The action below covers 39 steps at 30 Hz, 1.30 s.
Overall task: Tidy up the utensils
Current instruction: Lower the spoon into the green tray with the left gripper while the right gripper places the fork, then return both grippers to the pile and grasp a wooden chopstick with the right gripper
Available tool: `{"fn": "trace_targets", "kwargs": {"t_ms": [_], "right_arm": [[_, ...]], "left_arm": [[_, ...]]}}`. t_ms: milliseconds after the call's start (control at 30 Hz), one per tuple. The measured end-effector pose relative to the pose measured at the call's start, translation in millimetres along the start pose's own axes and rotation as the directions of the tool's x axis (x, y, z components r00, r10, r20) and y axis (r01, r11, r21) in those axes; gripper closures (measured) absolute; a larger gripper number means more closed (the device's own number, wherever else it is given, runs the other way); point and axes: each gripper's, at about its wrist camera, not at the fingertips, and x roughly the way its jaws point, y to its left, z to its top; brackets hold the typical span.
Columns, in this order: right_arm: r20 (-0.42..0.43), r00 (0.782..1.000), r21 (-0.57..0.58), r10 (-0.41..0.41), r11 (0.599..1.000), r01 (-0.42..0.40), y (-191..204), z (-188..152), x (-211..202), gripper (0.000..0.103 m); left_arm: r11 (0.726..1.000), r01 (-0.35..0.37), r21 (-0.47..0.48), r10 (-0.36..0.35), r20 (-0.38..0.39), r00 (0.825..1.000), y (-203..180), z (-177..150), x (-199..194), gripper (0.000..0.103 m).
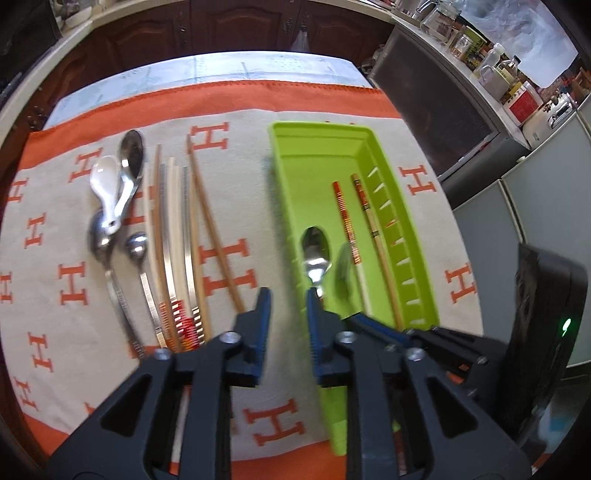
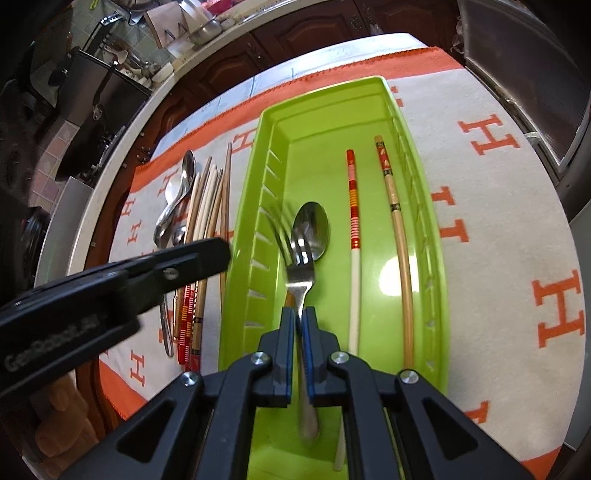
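A lime-green tray (image 1: pixel 317 173) (image 2: pixel 321 122) lies on the cloth. Inside it are a steel spoon (image 1: pixel 316 247) (image 2: pixel 314 225) and two patterned chopsticks (image 1: pixel 347 225) (image 2: pixel 353 206). My right gripper (image 2: pixel 297 314) is shut on the handle of a steel fork (image 2: pixel 299 273), whose tines hang just above the spoon's bowl. My left gripper (image 1: pixel 288 299) stands open over the tray's left rim, and only cloth shows between its fingers. In the left wrist view the fork (image 1: pixel 345 266) is a blur. To the tray's left lie several loose chopsticks (image 1: pixel 177 240), metal spoons (image 1: pixel 133 155) and a white ceramic spoon (image 1: pixel 105 188).
An orange-and-cream cloth (image 1: pixel 417 177) with H marks covers the table. Dark wooden cabinets (image 1: pixel 221 26) stand behind it. A counter with bottles and jars (image 1: pixel 495 74) runs along the right, next to a dark appliance (image 1: pixel 436 110).
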Motion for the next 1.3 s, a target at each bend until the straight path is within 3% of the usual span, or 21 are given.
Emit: {"fn": "trace_targets", "kwargs": {"t_ms": [67,600,1000,1300], "right_arm": [[0.002,1.000,-0.006,-0.009,1.000,0.009,2,-1,-2,0.097],[0.004,0.999,-0.084,-0.038,0.996,0.039,38,-17,-13,0.097],[0.036,0.995,-0.108,-0.095,0.989,0.098,59,-18,-21,0.098],[-0.003,0.998,-0.117,-0.067,0.991,0.066,78,-8,-11,0.098]], "left_arm": [[1.000,-0.018,-0.001,0.018,0.006,1.000,8,-6,-5,0.072],[0.986,-0.110,-0.125,0.107,-0.026,0.994,93,-62,-22,0.072],[0.981,-0.112,-0.161,0.116,0.015,0.993,123,-74,-33,0.072],[0.976,-0.099,-0.193,0.107,0.030,0.994,150,-75,-36,0.072]]}}
